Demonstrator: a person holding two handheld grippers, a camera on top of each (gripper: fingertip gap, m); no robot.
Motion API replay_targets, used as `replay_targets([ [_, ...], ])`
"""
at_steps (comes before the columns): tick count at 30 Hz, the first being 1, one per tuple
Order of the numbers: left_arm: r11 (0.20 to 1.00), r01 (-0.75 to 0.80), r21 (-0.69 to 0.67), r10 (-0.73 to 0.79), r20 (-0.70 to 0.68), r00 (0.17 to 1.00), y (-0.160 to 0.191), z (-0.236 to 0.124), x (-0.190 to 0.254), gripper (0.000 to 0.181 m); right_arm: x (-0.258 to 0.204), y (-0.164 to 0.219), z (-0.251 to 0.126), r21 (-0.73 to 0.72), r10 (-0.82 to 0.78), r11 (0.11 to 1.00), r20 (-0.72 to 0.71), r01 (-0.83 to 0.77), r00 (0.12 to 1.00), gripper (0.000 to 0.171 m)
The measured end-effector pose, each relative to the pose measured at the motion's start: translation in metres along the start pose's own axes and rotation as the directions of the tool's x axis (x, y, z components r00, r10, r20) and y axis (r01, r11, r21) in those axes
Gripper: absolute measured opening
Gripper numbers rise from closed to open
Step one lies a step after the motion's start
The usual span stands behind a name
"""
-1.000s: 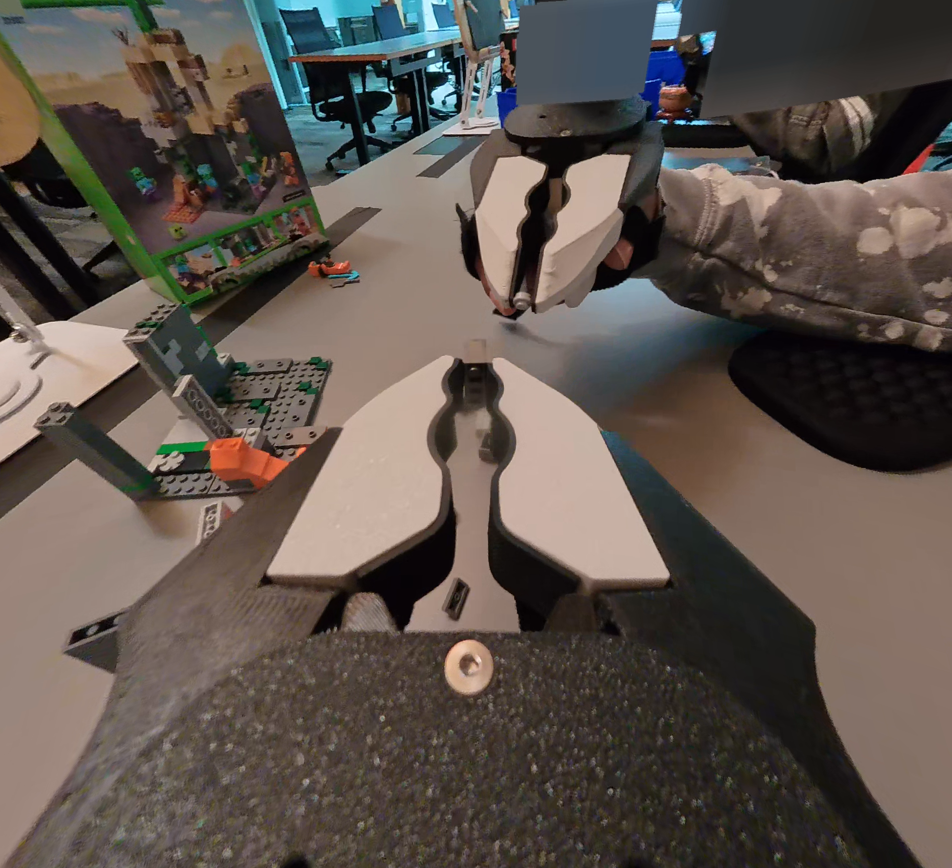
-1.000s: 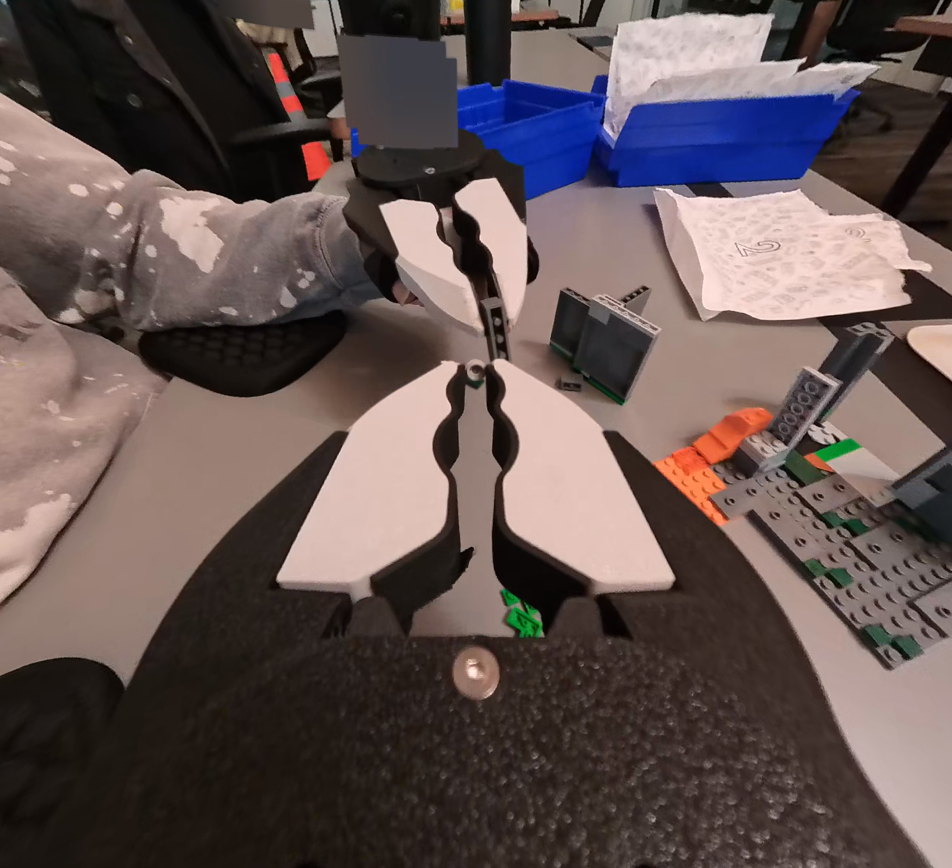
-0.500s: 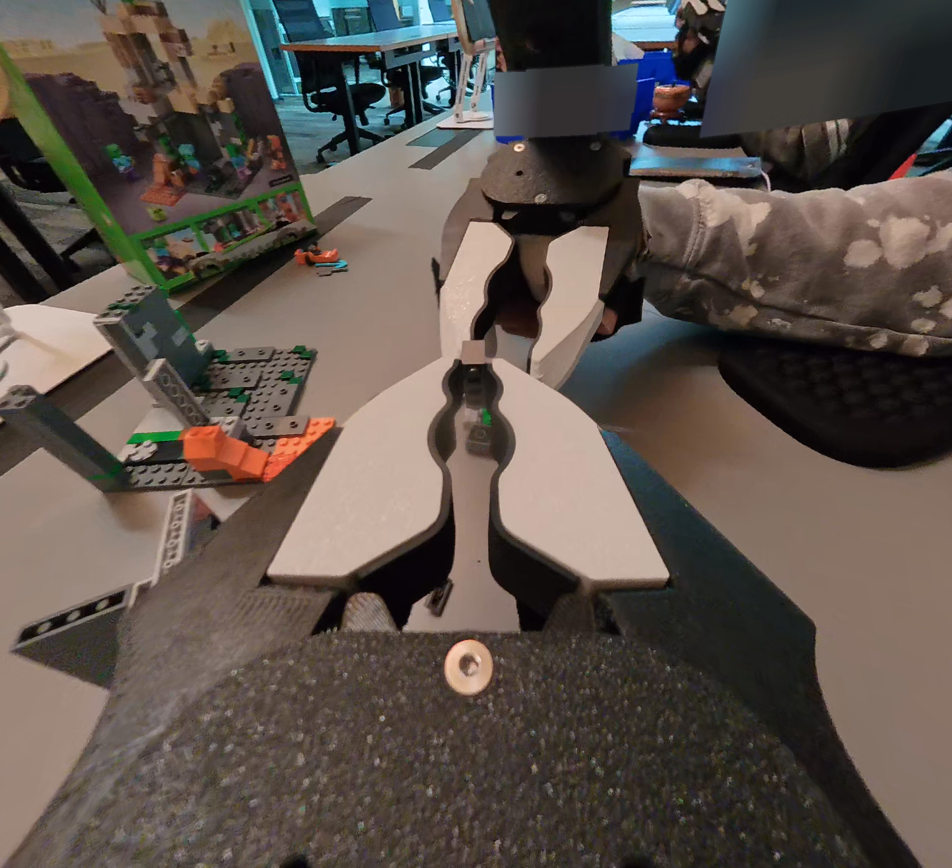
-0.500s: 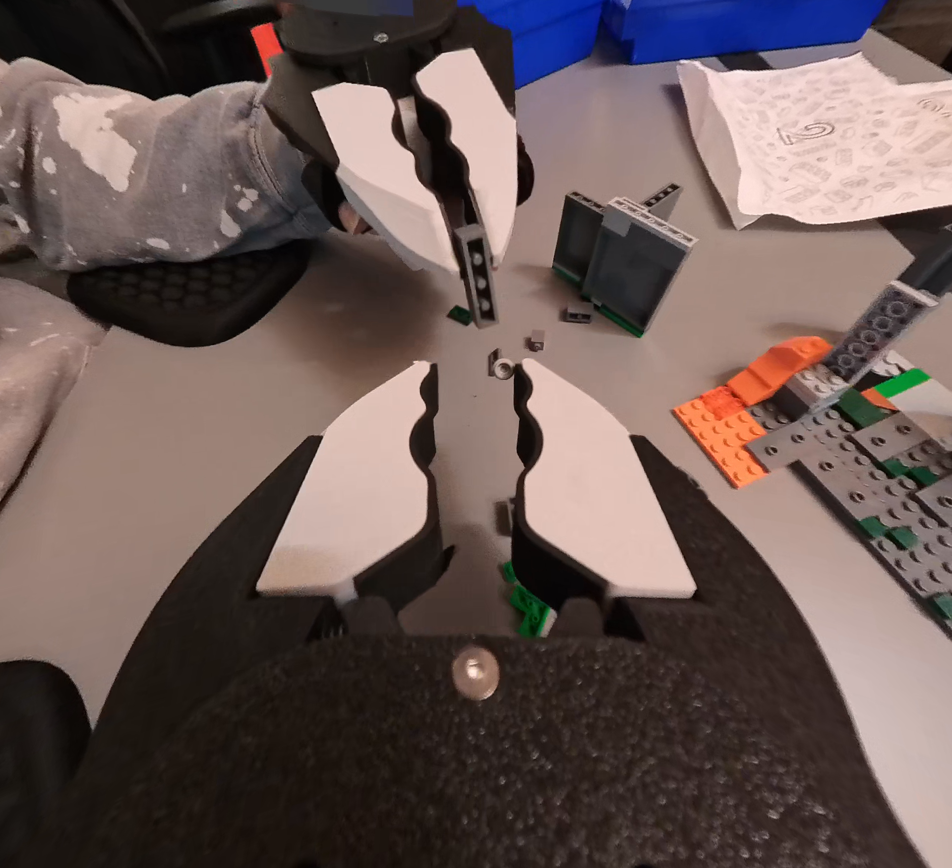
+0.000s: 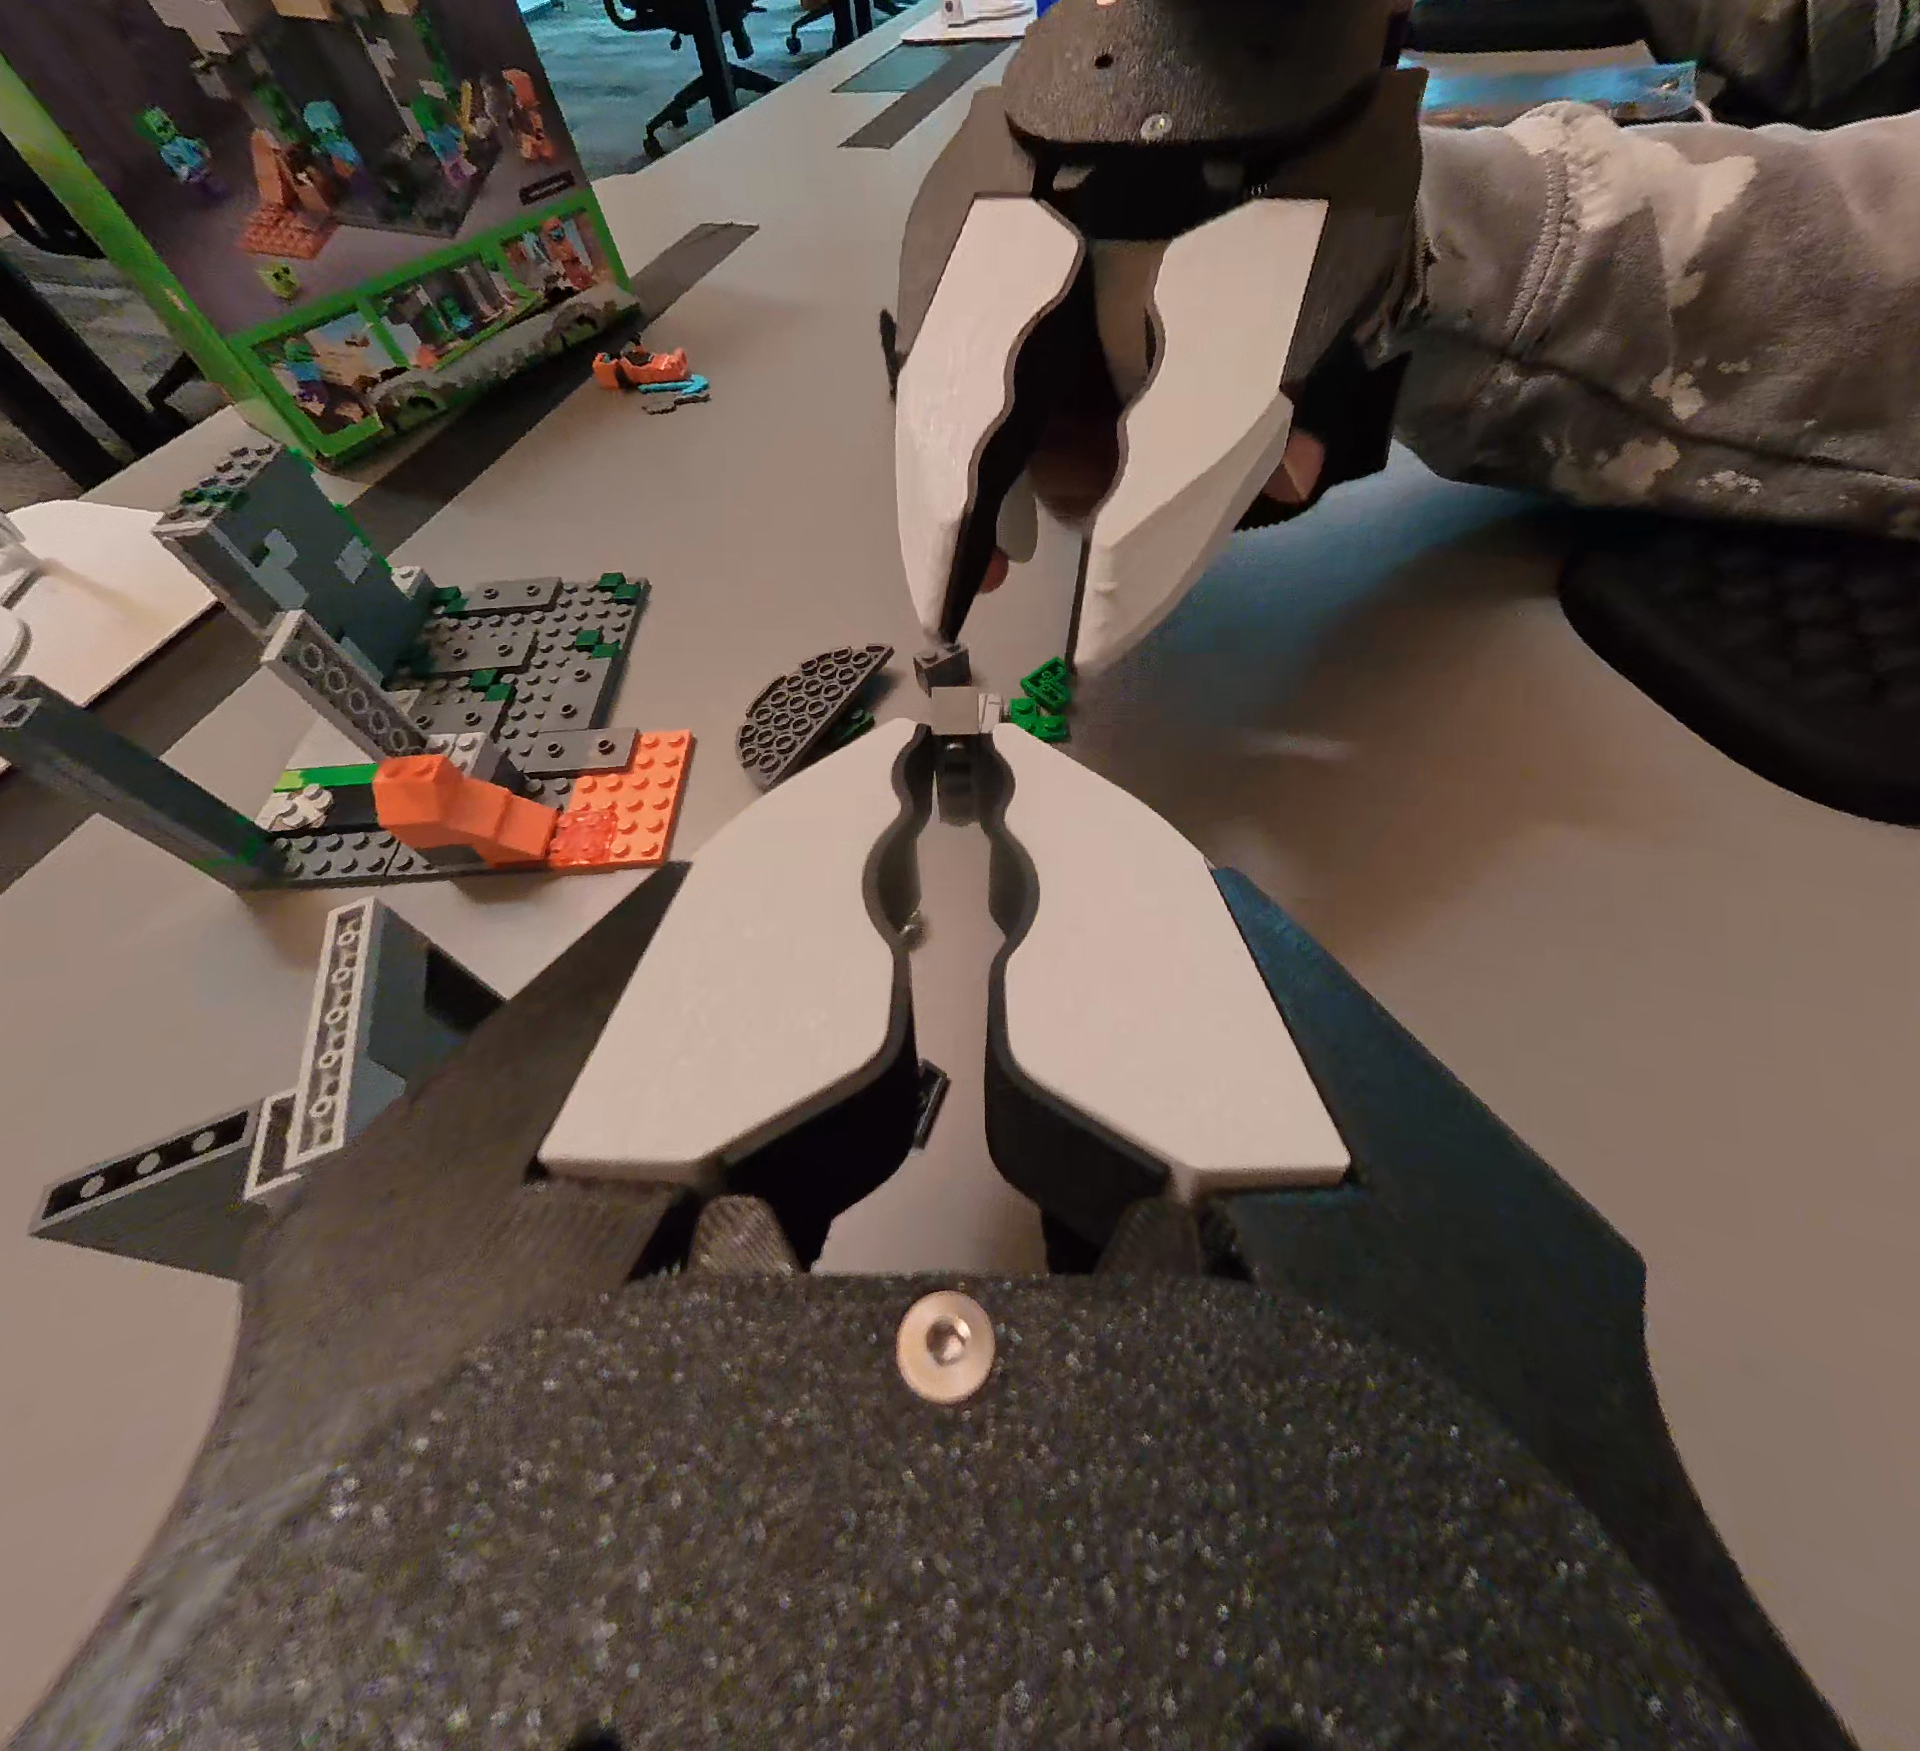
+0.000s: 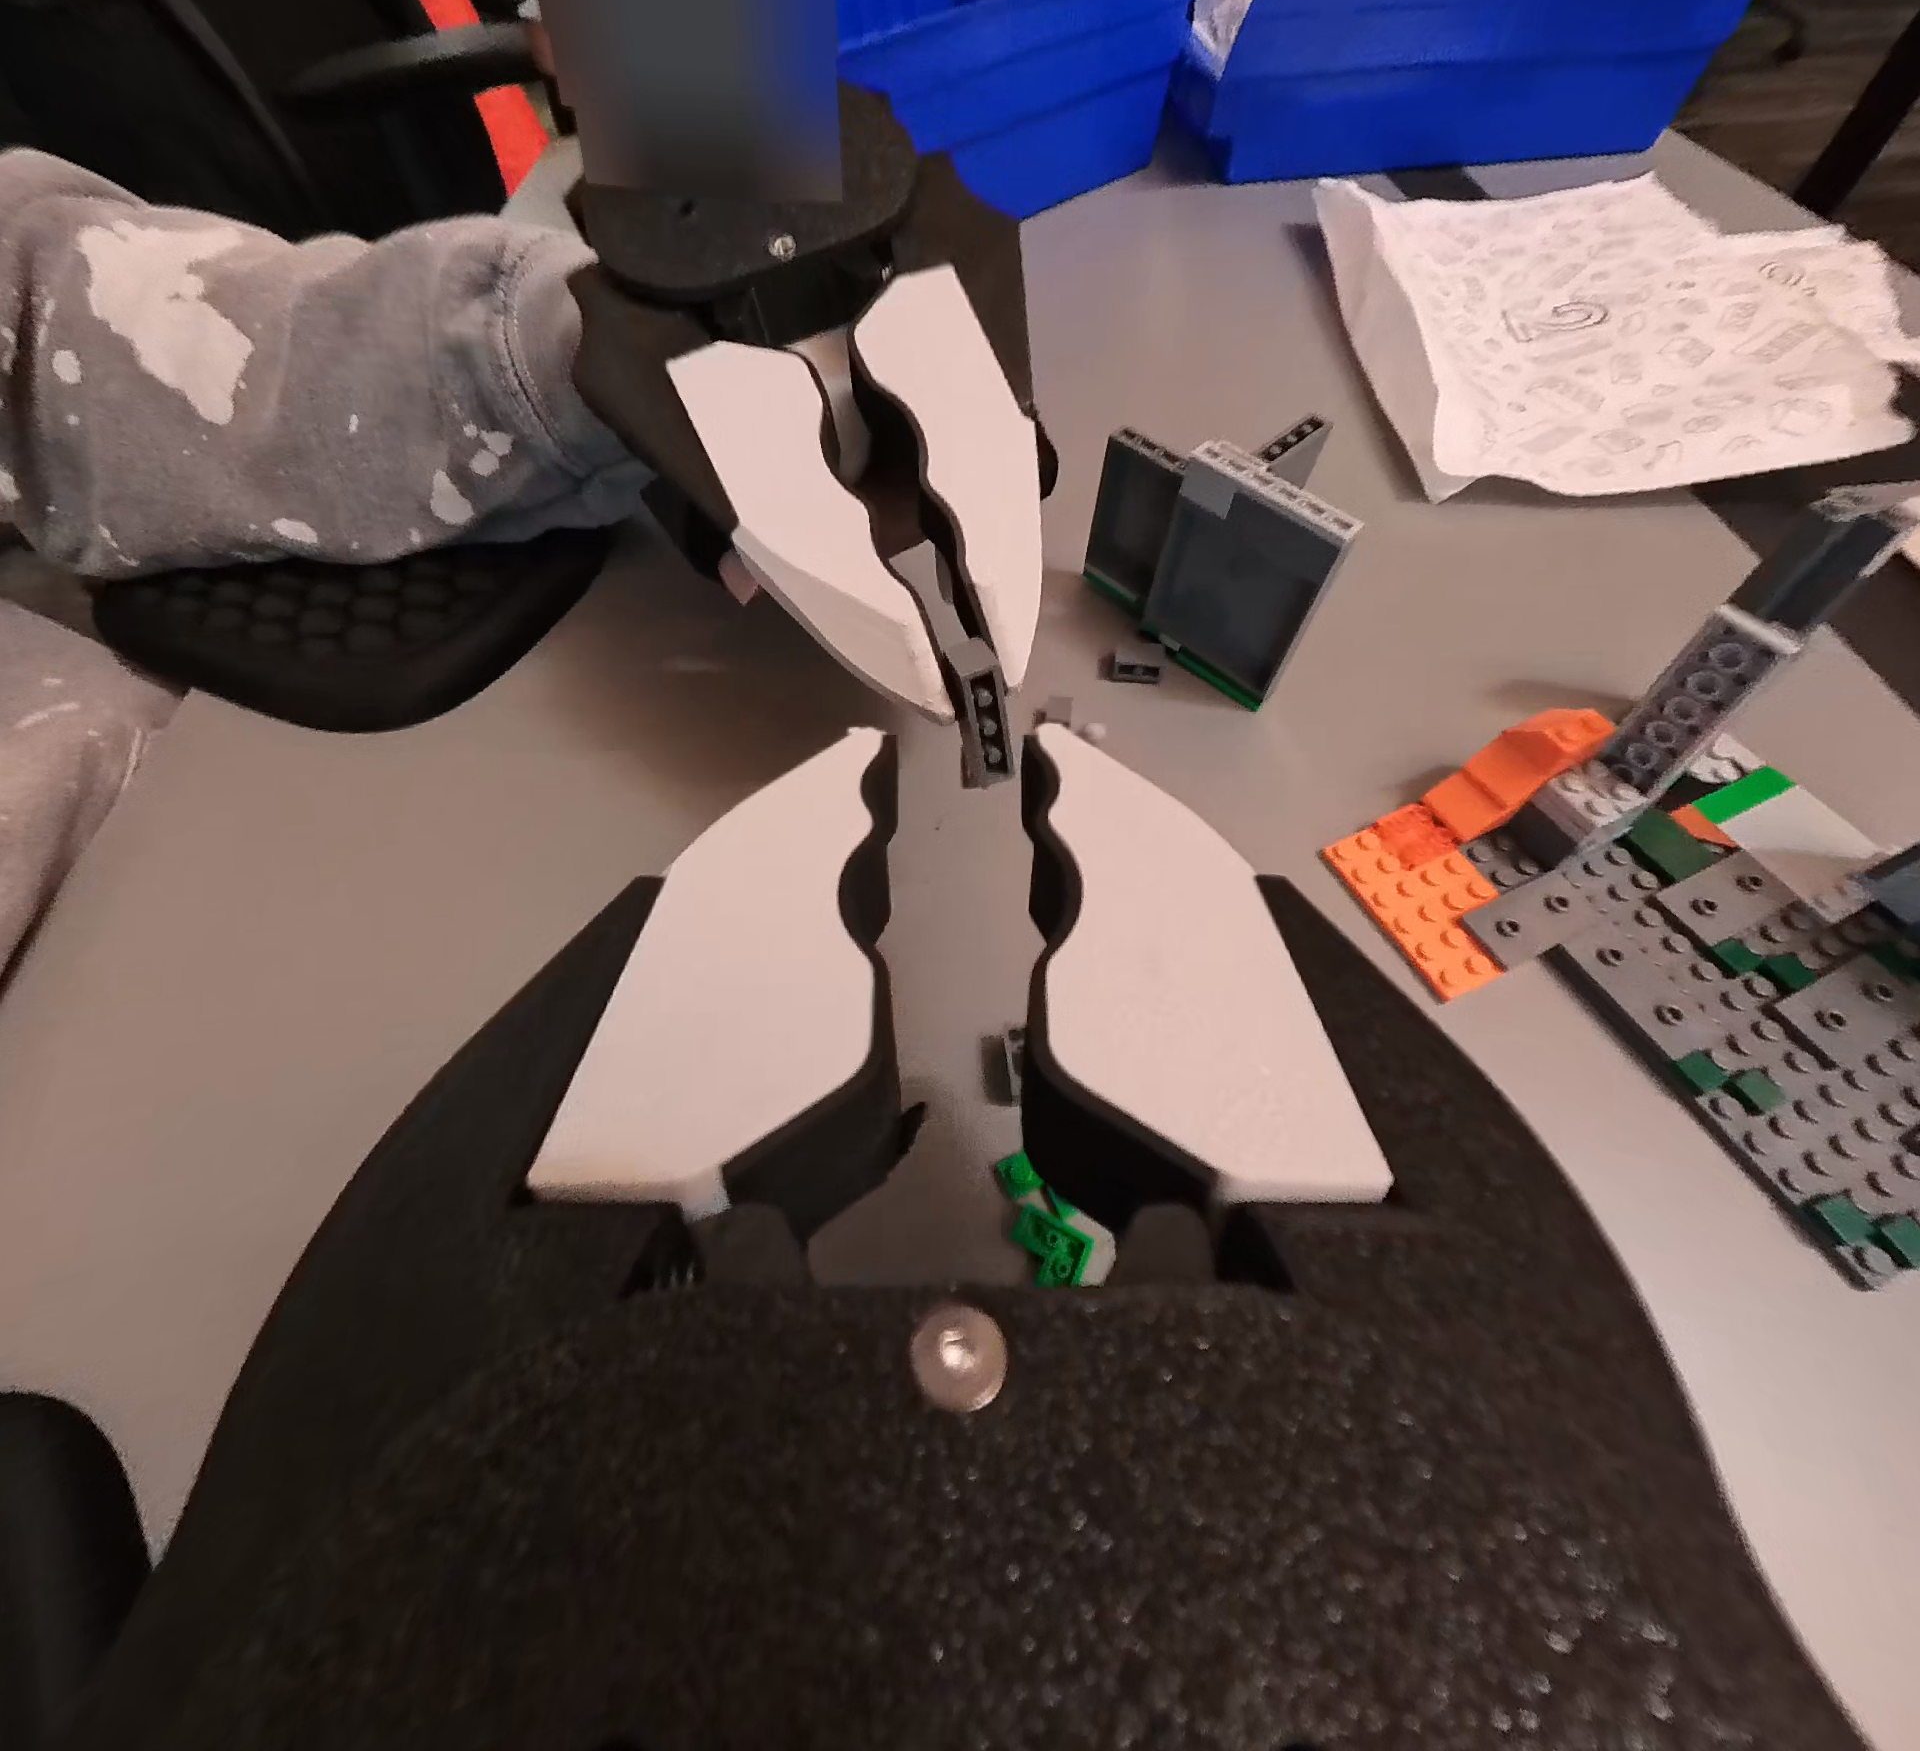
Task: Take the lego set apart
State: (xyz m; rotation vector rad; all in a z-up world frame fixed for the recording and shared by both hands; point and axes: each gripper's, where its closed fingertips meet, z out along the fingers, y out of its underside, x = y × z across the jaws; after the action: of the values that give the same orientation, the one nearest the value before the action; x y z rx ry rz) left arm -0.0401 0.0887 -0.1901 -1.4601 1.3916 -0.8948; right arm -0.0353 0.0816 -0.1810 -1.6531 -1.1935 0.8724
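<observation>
My left gripper [image 5: 956, 740] is shut on a short grey lego beam [image 5: 954, 712] that sticks out past its tips. In the right wrist view it [image 6: 977, 678] points down at the table with the holed beam [image 6: 985, 722] in its jaws. My right gripper [image 6: 956, 740] is open and empty, its tips on either side of the beam's end. In the left wrist view it [image 5: 1013, 652] stands tip-down on the table. A small dark piece [image 5: 940, 665] lies by its fingertip. The partly built grey baseplate [image 5: 540, 662] with an orange ramp [image 5: 457, 813] lies to the left.
Green bits [image 5: 1044, 699] and a black half-round plate [image 5: 810, 704] lie near the tips. Grey wall panels [image 6: 1226, 579] stand behind. The set's box [image 5: 312, 143], blue bins [image 6: 1351, 39], a paper bag [image 6: 1610, 330] and a black wrist pad [image 5: 1766, 641] ring the work spot. The tips of both grippers are at nearly the same place. Both grippers' tips are roughly 20 cm from the partly built grey baseplate [image 5: 540, 662]. It turns up in the right wrist view [image 6: 1758, 1022] as well.
My right gripper has opened and let go of the small round piece it held. Both grippers have come down and closer together. The left gripper keeps the beam.
</observation>
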Motion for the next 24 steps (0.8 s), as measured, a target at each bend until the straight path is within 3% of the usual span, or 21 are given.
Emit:
replay_targets([
  [8,0.998,-0.069,-0.006,0.069,-0.005,0.998,0.001,0.004,0.008,0.008,-0.006,-0.007,0.002,0.018,-0.014,1.0,0.013,0.014,1.0,0.02],
  [14,0.973,-0.211,-0.098,0.217,0.056,0.975,0.01,0.011,0.008,0.008,-0.004,-0.003,0.009,-0.025,0.047,0.999,-0.001,-0.047,0.999,0.02],
  [24,0.964,-0.245,-0.105,0.253,0.064,0.965,0.01,0.007,0.006,0.008,0.004,0.025,0.012,-0.141,0.038,0.989,-0.029,-0.041,0.999,0.0],
])
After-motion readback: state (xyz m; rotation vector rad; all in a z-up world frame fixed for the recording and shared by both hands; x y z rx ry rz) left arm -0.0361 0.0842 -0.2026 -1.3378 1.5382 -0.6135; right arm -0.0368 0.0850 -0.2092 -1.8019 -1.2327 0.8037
